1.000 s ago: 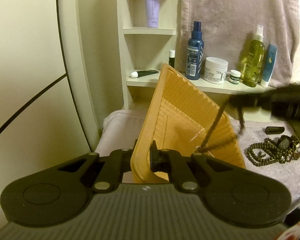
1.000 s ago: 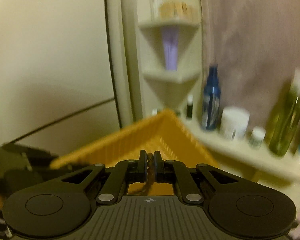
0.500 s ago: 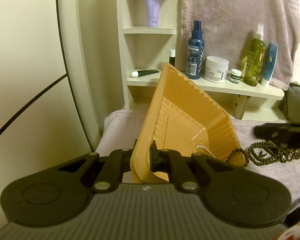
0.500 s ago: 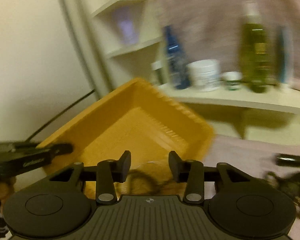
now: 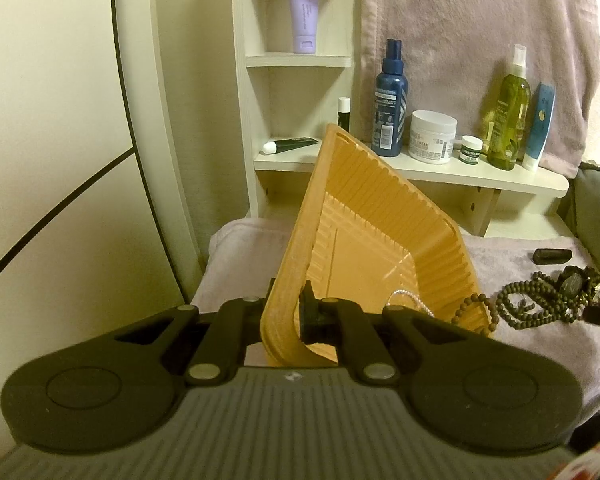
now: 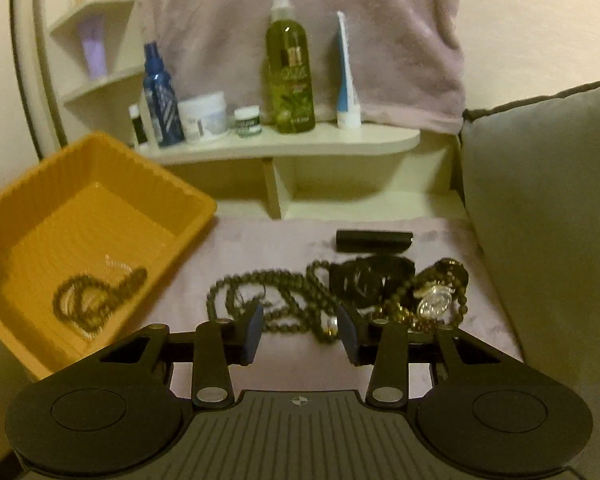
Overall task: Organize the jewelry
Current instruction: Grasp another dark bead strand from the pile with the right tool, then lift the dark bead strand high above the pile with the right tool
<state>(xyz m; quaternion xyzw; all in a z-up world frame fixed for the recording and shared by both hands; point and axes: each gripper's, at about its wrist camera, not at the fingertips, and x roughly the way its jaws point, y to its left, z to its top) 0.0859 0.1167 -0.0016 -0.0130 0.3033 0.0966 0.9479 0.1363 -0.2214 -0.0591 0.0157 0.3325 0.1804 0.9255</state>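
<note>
Left gripper (image 5: 290, 316) clamps orange tray (image 5: 364, 216) wall; right gripper (image 6: 300, 330) half-open, empty, above bead pile (image 6: 284, 300). Bottle labels illegible.

Dim, warm yellowish indoor light is washing both views. The left wrist view is holding sharp; the right wrist view is showing motion blur across the bottles (image 6: 290, 68) and beads (image 6: 268, 296). Fisheye distortion is bending edges, with dark vignetted corners.
</note>
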